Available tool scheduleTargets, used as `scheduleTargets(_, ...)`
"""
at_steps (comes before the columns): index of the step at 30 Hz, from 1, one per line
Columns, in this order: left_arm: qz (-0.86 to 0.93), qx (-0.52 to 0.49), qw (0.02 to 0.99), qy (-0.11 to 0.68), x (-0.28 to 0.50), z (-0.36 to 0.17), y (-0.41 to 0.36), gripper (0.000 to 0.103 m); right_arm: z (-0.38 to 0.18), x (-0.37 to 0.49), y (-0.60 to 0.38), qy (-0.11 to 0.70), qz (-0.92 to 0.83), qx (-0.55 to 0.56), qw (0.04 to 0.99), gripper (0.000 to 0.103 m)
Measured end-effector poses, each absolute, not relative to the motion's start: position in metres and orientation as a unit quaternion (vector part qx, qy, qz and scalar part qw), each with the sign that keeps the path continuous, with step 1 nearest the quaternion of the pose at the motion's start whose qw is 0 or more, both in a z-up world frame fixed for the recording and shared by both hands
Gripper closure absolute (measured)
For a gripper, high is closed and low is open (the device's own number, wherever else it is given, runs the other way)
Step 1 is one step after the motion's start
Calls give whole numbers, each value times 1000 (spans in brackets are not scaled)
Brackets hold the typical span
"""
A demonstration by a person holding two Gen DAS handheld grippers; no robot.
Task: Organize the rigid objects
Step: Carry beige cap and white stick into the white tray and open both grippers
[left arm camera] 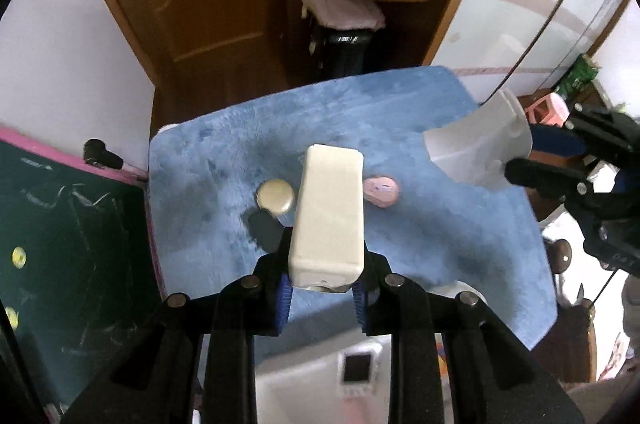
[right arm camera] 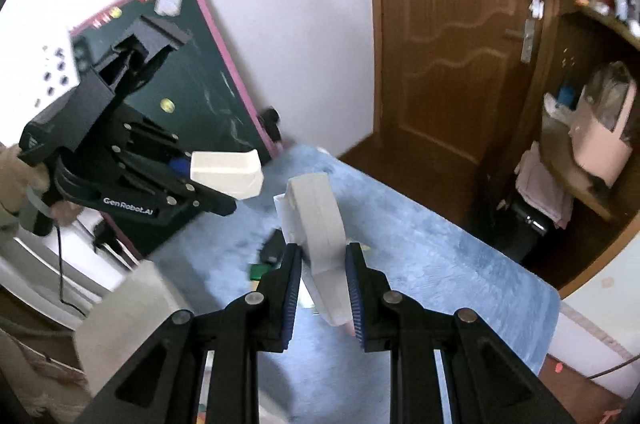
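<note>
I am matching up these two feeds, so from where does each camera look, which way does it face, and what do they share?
Left wrist: sits on the left gripper, looking down along its fingers at the cream block it clamps above the blue mat; the right gripper shows at the right edge.
Right wrist: sits on the right gripper, facing the wooden door over the white curved piece it grips.
Shared: mat, door, chalkboard, each other's gripper and load.

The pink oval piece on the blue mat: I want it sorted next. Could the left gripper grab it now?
Probably not: the left gripper is shut on the cream block, so its jaws are full.
</note>
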State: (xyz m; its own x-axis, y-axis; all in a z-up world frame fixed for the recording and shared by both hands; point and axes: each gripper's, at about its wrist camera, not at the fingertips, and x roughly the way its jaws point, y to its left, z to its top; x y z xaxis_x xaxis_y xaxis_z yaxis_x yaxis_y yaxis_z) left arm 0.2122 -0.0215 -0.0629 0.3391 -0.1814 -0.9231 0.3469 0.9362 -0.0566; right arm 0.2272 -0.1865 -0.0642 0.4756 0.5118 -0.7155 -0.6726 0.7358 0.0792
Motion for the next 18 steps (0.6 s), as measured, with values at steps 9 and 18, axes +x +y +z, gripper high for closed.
scheduleTargets(9, -157, 68, 834, 525, 110, -38, -6, 77, -19, 94, -178, 329, 313, -59, 889, 80)
scheduleTargets(18, -129, 49, 804, 578, 38, -107, 25, 77, -70, -6, -145, 402, 260, -55, 876, 80)
